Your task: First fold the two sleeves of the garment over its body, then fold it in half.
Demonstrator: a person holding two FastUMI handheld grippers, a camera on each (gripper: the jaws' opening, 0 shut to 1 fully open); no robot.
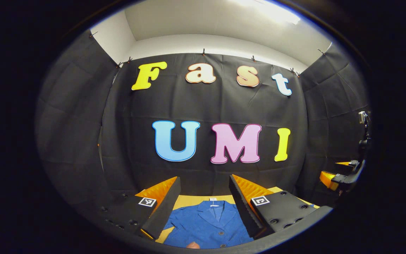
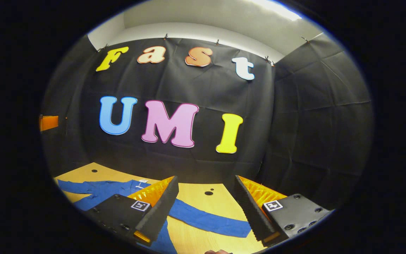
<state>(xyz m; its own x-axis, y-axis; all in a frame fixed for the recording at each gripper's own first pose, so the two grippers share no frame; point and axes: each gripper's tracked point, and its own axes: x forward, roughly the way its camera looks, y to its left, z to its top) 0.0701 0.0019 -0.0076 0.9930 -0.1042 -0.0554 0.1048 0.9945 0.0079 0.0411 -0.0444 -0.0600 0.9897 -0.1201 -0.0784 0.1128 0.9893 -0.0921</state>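
Lying flat, garment (image 1: pixel 208 222) apparently beneath both parted grippers.

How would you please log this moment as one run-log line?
stage: before first sleeve fold | blue shirt: flat on table | sleeve: spread out | left gripper: open | right gripper: open

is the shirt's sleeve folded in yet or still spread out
Spread out: the sleeve lies flat on the table, stretched away from the shirt.
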